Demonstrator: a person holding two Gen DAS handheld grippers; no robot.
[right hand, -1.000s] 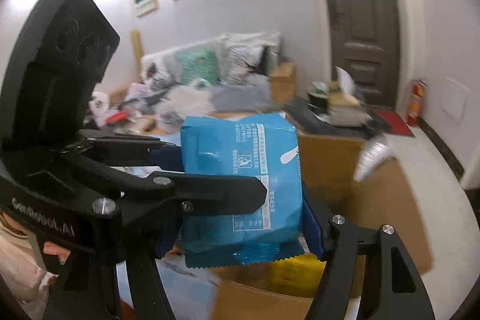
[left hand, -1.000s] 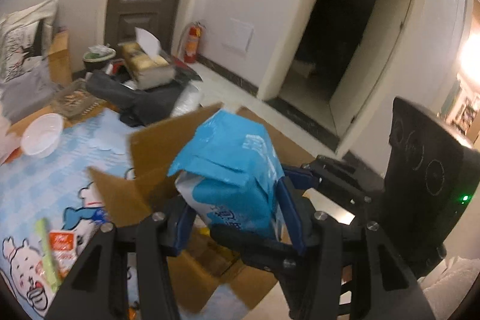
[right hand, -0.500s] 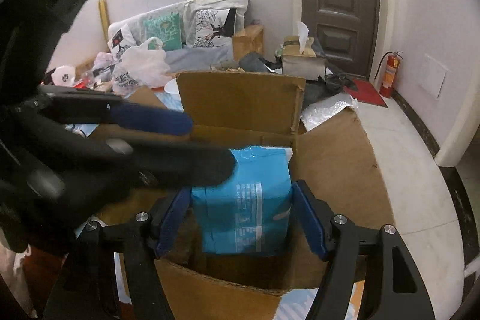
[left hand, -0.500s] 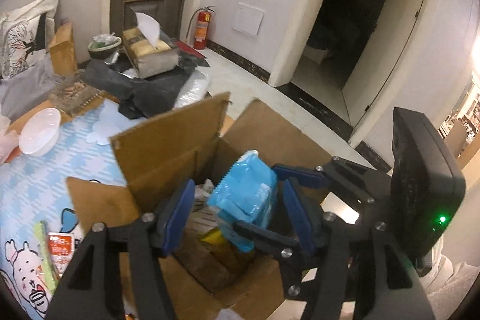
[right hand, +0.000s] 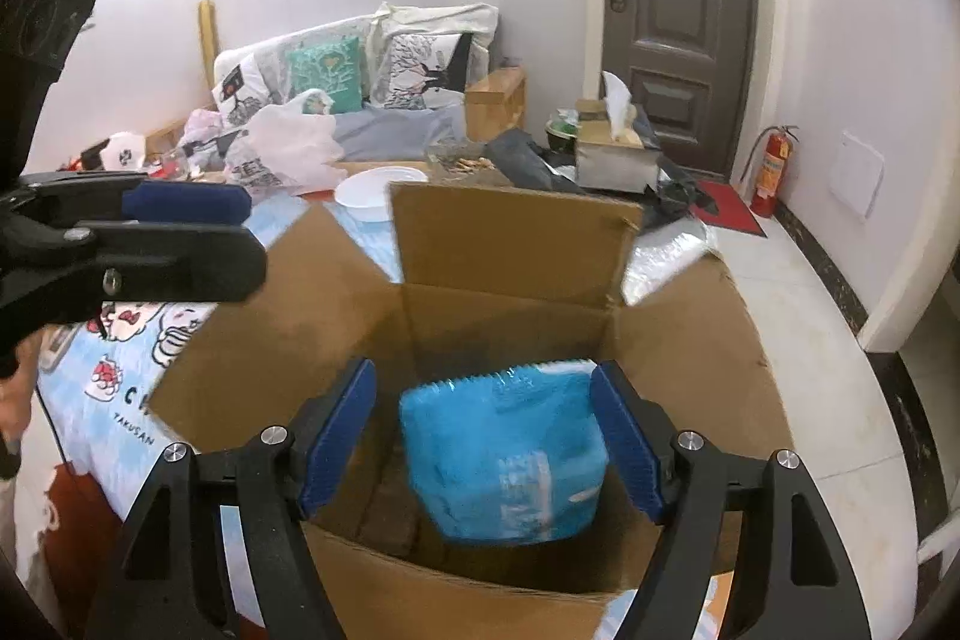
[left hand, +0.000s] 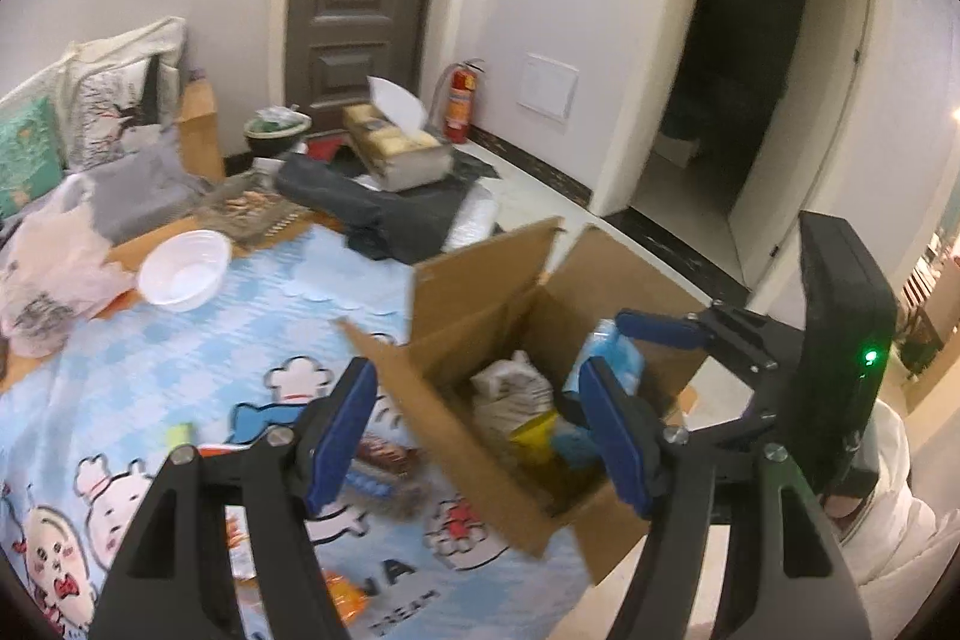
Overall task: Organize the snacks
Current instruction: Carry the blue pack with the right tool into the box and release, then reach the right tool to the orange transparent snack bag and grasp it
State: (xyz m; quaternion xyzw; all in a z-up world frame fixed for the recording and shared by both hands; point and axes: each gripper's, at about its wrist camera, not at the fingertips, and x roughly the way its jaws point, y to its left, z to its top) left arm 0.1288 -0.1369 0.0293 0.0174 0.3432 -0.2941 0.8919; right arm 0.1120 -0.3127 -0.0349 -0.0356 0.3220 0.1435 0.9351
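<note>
An open cardboard box (right hand: 510,244) stands at the edge of the cartoon tablecloth (left hand: 210,352). A blue snack packet (right hand: 504,460) sits upright inside it, blurred. My right gripper (right hand: 480,436) reaches into the box with its jaws opening around the packet, and the left pad (right hand: 339,436) stands apart from it. My left gripper (left hand: 477,436) hangs over the box's near wall, jaws opening, with nothing between them. In the left wrist view the blue packet (left hand: 606,352) shows behind the right gripper's upper finger (left hand: 660,329). A yellow packet (left hand: 534,436) and a white one (left hand: 516,388) also lie inside.
Loose snack packets (left hand: 384,454) lie on the cloth left of the box, with an orange one (left hand: 342,592) nearer. A white bowl (left hand: 183,268), a tissue box (left hand: 396,148) and dark bags crowd the table's far end. Tiled floor (right hand: 798,316) lies to the right.
Both grippers held the blue packet above the box; it has gone down into the box. Both jaws have widened, and the left gripper has drawn back left off the packet.
</note>
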